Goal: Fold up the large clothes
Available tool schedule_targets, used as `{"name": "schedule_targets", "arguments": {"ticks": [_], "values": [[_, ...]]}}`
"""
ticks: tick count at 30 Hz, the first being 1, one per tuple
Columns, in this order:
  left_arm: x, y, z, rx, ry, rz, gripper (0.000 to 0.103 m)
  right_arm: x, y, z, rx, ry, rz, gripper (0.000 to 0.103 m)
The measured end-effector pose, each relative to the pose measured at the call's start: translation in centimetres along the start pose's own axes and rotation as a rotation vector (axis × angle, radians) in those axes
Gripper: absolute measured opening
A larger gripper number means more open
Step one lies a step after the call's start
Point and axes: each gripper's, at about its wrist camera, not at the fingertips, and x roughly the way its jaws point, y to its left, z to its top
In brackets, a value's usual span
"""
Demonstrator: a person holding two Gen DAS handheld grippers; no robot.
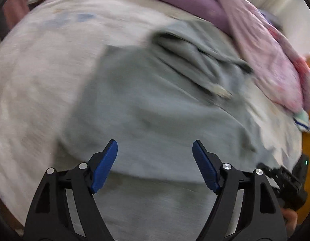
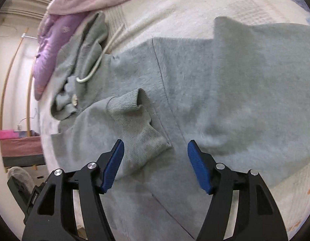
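Nearest the right wrist camera, the right gripper (image 2: 156, 164) hangs with its blue pads spread apart and nothing pinched between them, just above a ribbed sleeve cuff (image 2: 130, 108) that lies folded across the chest of a grey hoodie (image 2: 225, 92). On the other side the left gripper (image 1: 155, 165) is likewise released — its jaws stand wide over a smooth stretch of the same hoodie (image 1: 155, 110), and that view is smeared by motion, so fine detail is lost. The garment lies spread on a pale bedspread (image 2: 175, 10), front up. Past the cuff runs a slanting pocket seam, and farther on the hood (image 2: 88, 40) is bunched at the neck with a cream drawstring (image 2: 94, 68) looping out of it. Beyond that, a heap of lilac and pink bedding (image 2: 60, 40) sits along the far edge of the bed. The hoodie looks like thick fleece: soft, limp, fairly heavy for cloth, not slippery and in no way fragile, so it should sag and drag rather than hold a crease when lifted. The best holds, I judge, are the doubled edges — cuff, hem or shoulder seam — pinched through both layers, one gripper at each end of the fold line.
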Motion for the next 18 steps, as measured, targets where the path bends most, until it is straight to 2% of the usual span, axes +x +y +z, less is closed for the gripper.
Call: {"name": "schedule_targets", "arguments": {"ticks": [2,3,4,5,7,11,12,13,15,17,18], "values": [[0.4,2.2,1.5,-0.002,-0.001,0.069,0.078,1.1,0.4,0.1,0.007,0.0,-0.026,0.062],[0.4,3.0,1.9,-0.005,-0.004,0.08,0.078,1.6,1.0,0.1,-0.017,0.002,-0.044,0.049],[0.3,3.9,2.4,-0.017,-0.012,0.074,0.078,1.9,1.4,0.1,-0.045,0.01,-0.065,0.018],[0.3,4.4,2.9,-0.029,-0.014,0.073,0.078,2.0,2.0,0.1,-0.075,0.017,-0.071,0.011],[0.2,5.2,3.9,-0.033,-0.012,0.047,0.078,1.1,2.7,-0.1,-0.114,-0.002,-0.047,0.009],[0.1,4.6,5.3,0.042,-0.006,0.043,0.078,-4.4,2.5,-0.7,-0.12,-0.143,0.017,0.008],[0.3,4.3,5.3,0.056,-0.004,0.049,0.078,-5.8,1.9,-0.9,-0.107,-0.184,0.007,0.008],[0.6,4.1,5.5,0.073,0.002,0.051,0.078,-6.1,1.0,-0.9,-0.096,-0.203,-0.052,0.008],[1.6,3.8,5.8,0.08,0.02,0.065,0.078,-5.9,-1.1,-0.5,-0.034,-0.212,-0.096,0.008],[2.5,3.8,6.0,0.064,0.054,0.052,0.078,-4.2,-3.3,-0.1,0.029,-0.137,-0.051,0.009],[2.8,3.8,6.0,0.064,0.065,0.055,0.078,-3.2,-3.6,-0.2,0.038,-0.104,-0.067,0.009]]}}
